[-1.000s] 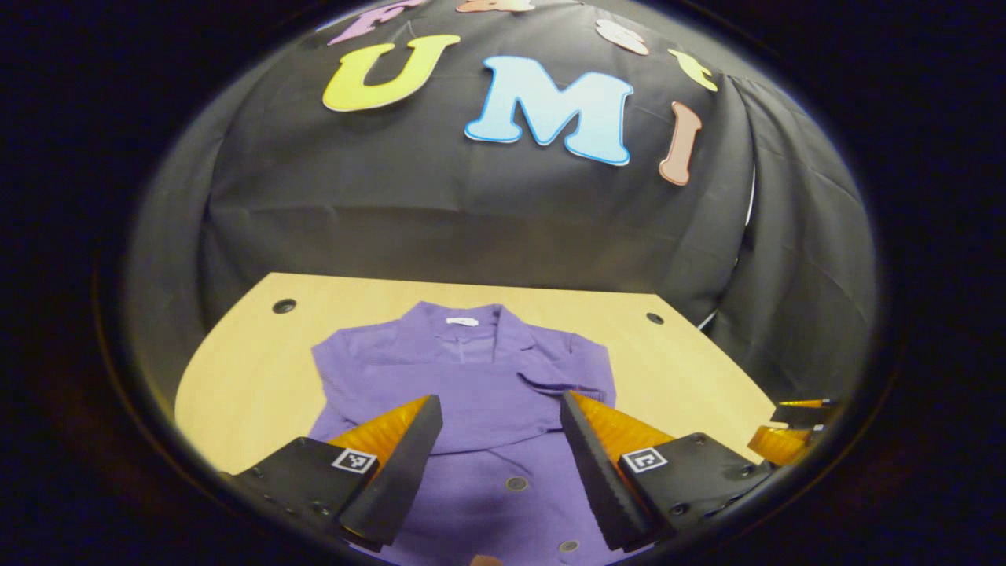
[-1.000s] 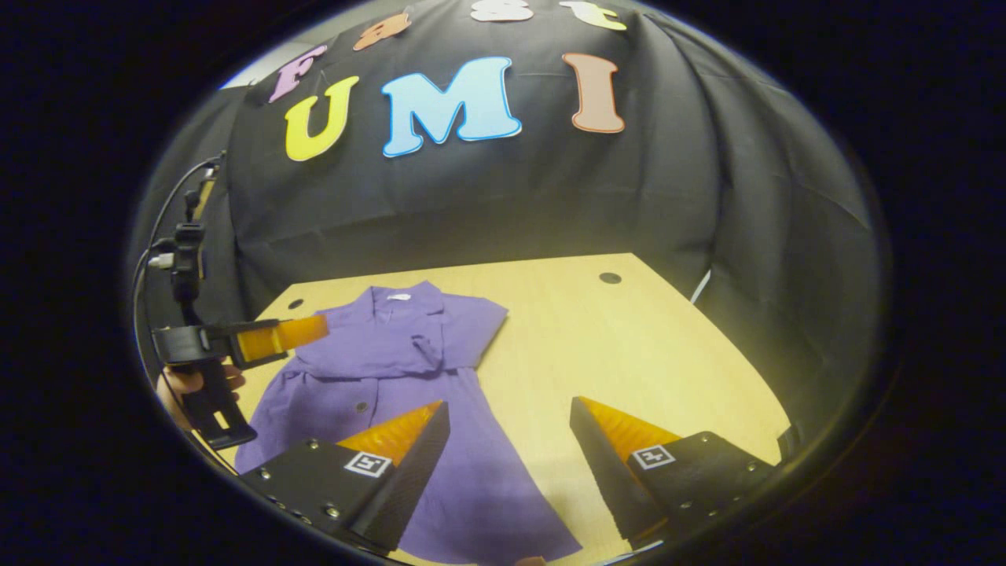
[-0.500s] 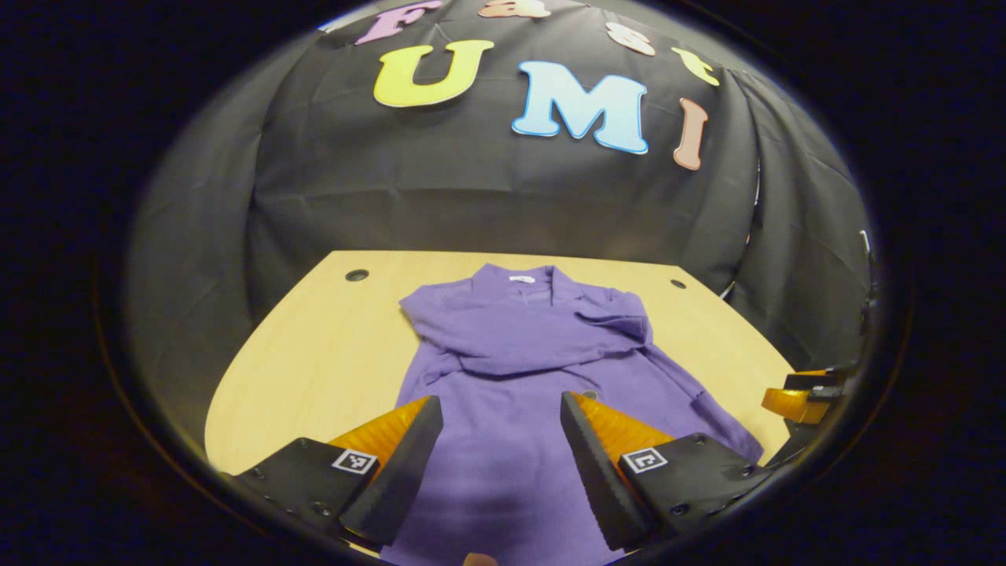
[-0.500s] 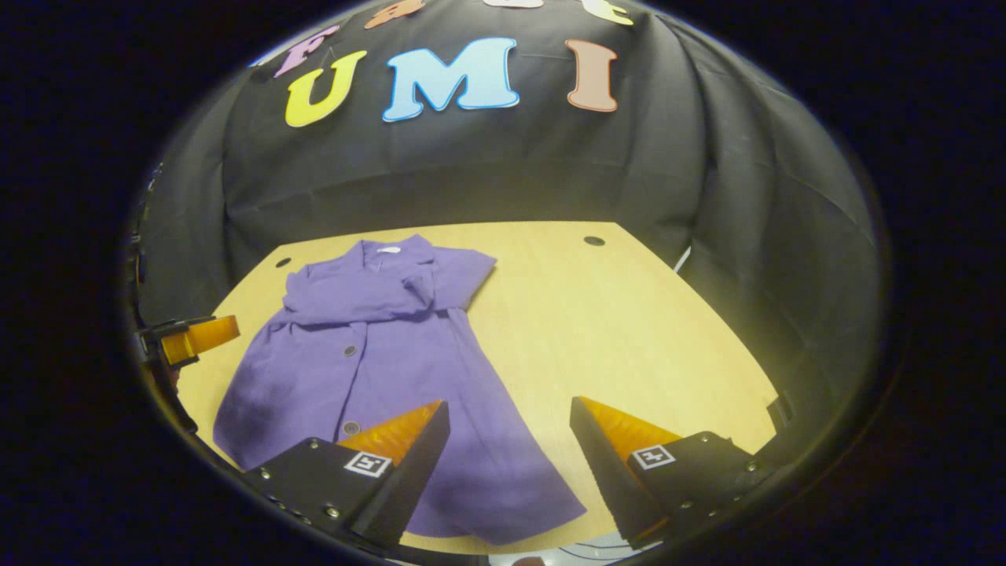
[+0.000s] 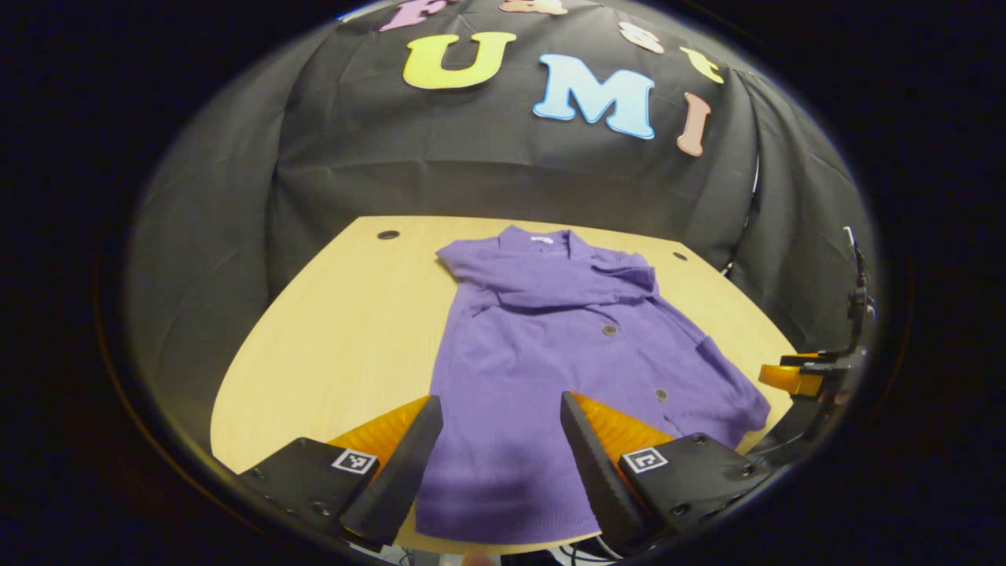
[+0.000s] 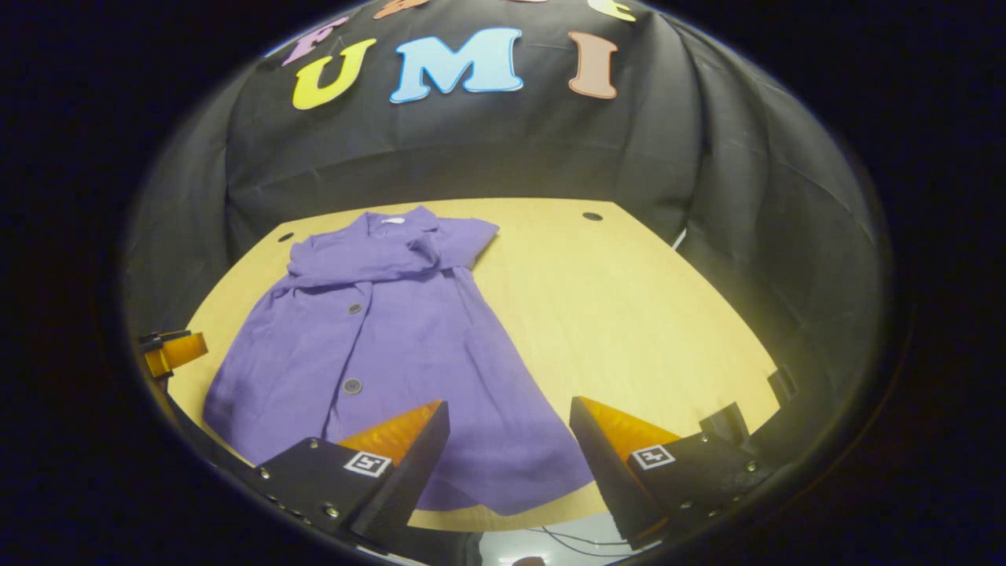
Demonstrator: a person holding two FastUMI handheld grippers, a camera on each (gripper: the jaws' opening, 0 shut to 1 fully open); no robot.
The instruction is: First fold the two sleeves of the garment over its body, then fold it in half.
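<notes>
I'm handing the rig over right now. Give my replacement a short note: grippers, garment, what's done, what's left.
Left gripper: open, holding nothing, above the hem.
Right gripper: open, holding nothing, above the hem's right corner.
Purple garment: flat on the wooden table, collar toward the far wall, hem at the near edge.
Done: both sleeves lie folded across the chest.
Left: fold it in half, probably hem up to collar.

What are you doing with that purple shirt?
A person holds a claw in each hand to fold the purple garment lying on the wooden table. Both sleeves are already folded across its chest. The left claw and right claw are open, hovering near the garment's bottom edge and holding nothing. The fold in half is not yet done.
</notes>
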